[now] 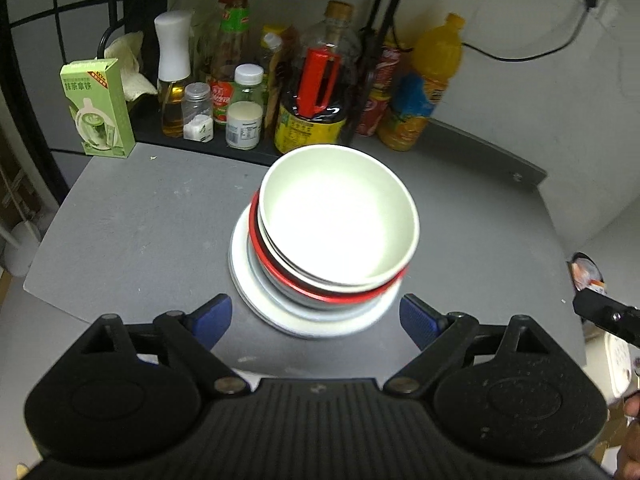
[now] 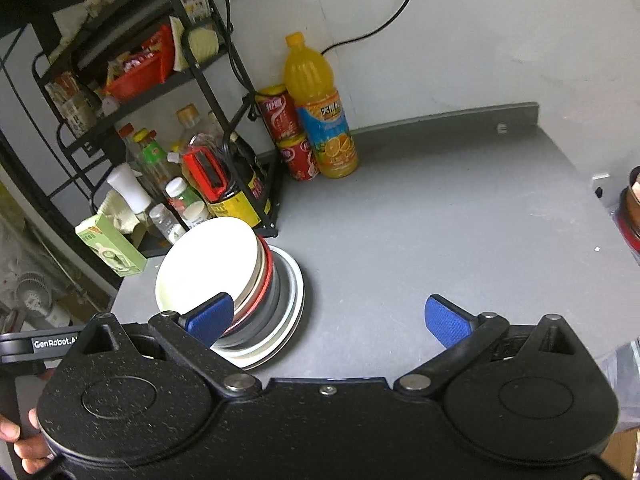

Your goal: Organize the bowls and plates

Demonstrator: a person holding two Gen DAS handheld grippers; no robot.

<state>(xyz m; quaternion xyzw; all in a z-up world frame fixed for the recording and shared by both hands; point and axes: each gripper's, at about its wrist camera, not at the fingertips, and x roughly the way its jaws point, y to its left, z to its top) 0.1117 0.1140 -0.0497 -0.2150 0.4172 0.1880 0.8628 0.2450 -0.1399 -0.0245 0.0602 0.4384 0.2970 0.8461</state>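
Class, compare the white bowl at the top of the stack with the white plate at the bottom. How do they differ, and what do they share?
The white bowl is deep with tall walls; the white plate is flat and shallow. The bowl tops the stack, nested in a red-rimmed bowl; the plate lies on the grey table under everything. The plate's rim reaches out wider than the bowl's. Both are round, white and empty as far as shows, and neither open gripper holds them.

Probably a home kitchen: condiment bottles crowd a wire rack beside a grey counter.
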